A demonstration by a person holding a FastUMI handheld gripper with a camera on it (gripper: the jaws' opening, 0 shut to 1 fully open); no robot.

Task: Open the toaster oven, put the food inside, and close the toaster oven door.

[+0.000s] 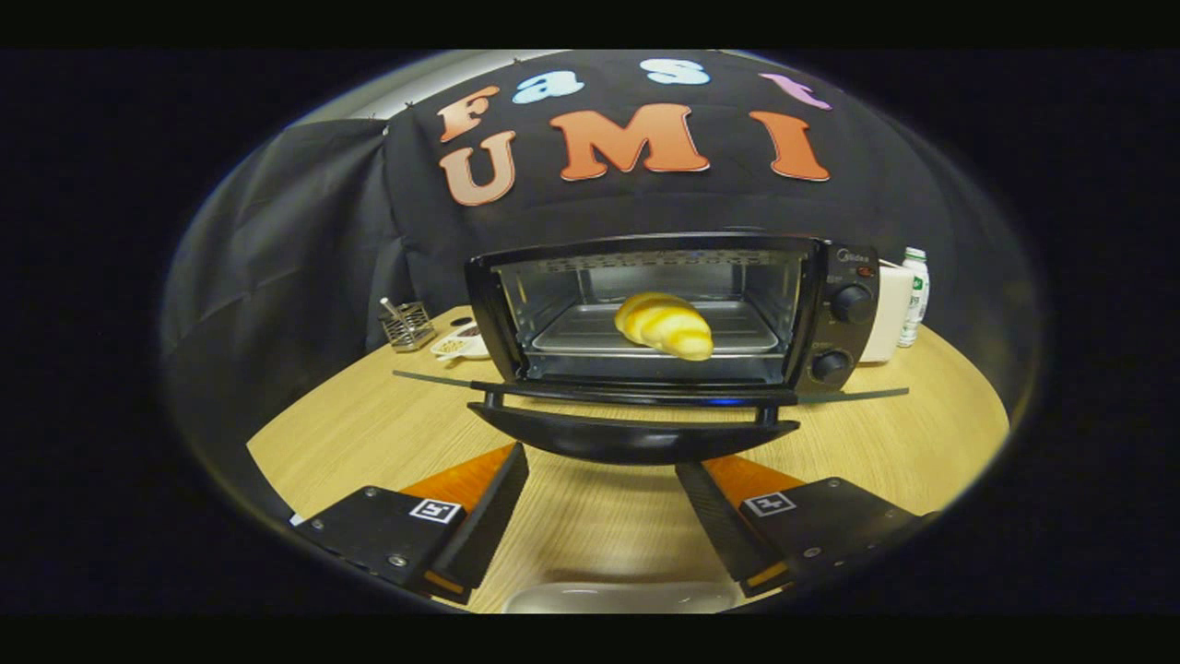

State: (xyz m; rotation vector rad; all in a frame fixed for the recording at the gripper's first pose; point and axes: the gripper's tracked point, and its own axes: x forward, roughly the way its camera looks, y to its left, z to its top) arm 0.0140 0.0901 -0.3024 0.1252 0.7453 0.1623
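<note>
A black toaster oven (664, 314) stands on the wooden table (369, 424) with its door (636, 420) folded down flat toward me. A yellow croissant (666, 325) lies on the metal tray (572, 337) inside the oven cavity. My gripper (601, 466) is open, with nothing between its fingers. The fingertips sit just in front of and slightly below the door's handle (632, 439), one to each side of its middle, not touching it.
A small wire basket (407, 325) and a white dish with food (458, 345) stand left of the oven. A white box (887, 314) and a bottle (914, 295) stand to its right. A pale plate rim (619, 598) lies between my fingers, close to me.
</note>
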